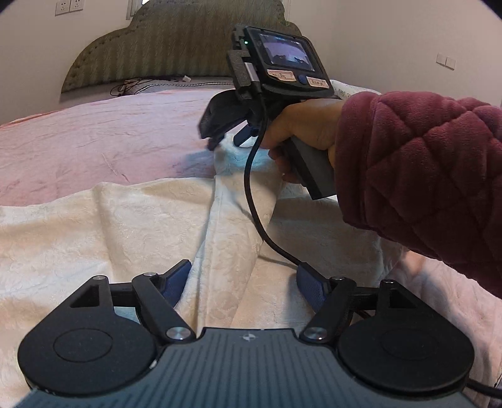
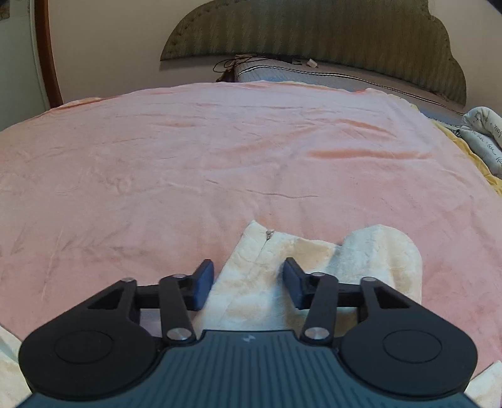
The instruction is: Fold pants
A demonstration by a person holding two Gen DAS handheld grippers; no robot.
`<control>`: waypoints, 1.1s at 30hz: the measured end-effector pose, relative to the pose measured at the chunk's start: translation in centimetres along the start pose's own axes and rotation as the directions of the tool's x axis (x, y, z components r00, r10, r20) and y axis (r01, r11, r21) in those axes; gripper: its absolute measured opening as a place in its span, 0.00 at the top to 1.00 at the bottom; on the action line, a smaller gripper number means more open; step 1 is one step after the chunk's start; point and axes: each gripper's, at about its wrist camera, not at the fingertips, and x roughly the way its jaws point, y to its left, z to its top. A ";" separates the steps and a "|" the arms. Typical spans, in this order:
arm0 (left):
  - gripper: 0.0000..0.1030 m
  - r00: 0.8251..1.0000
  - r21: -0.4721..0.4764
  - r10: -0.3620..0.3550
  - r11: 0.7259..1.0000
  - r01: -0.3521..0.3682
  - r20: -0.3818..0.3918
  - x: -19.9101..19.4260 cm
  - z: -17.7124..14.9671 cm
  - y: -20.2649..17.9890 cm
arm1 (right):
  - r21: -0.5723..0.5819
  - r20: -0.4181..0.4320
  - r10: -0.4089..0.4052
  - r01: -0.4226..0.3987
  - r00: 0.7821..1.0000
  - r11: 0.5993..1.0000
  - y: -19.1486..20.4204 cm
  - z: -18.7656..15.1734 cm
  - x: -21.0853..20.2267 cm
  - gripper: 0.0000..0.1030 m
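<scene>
Cream fleece pants (image 1: 103, 226) lie spread on a pink blanket (image 1: 103, 138). A raised fold of them runs up the middle of the left wrist view. My left gripper (image 1: 243, 284) is open, its blue pads on either side of that fold. My right gripper (image 1: 226, 142), held by a hand in a maroon sleeve, is at the far end of the fold. In the right wrist view my right gripper (image 2: 248, 282) is open around an edge of the pants (image 2: 313, 260), where a small zipper pull (image 2: 269, 233) shows.
The pink blanket (image 2: 219, 150) covers the bed up to a green padded headboard (image 2: 313, 28). A grey pillow and cables (image 2: 282, 67) lie at the head. Printed white bedding (image 2: 484, 135) is bunched at the right edge. A black cable (image 1: 254, 201) hangs from the right gripper across the pants.
</scene>
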 end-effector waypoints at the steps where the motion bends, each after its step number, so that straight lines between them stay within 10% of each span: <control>1: 0.26 1.000 0.002 0.001 1.000 -0.001 0.003 0.0 -0.1 0.0 | 0.015 0.005 -0.002 0.002 1.000 1.000 -0.5 0.0 -0.1 0.73; 7: 0.26 1.000 0.015 0.004 1.000 -0.005 0.011 0.1 -0.2 0.1 | 0.279 0.131 0.067 -0.102 0.989 0.955 -5.3 -1.0 -3.0 0.89; 21: 0.26 0.997 0.072 0.071 0.995 -0.069 -0.025 0.6 0.1 -1.1 | 0.680 0.306 0.153 -0.328 0.940 0.655 -18.4 -13.5 -11.3 0.86; 28: 0.28 0.990 0.085 0.129 0.989 -0.124 -0.054 0.9 1.2 -1.8 | 0.735 0.390 0.209 -0.440 0.897 0.516 -19.5 -14.5 -8.8 0.49; 33: 0.34 0.983 0.175 0.183 0.968 -0.179 -0.005 1.0 1.3 -3.7 | 0.748 0.395 0.182 -0.430 0.901 0.506 -20.3 -14.5 -9.5 0.90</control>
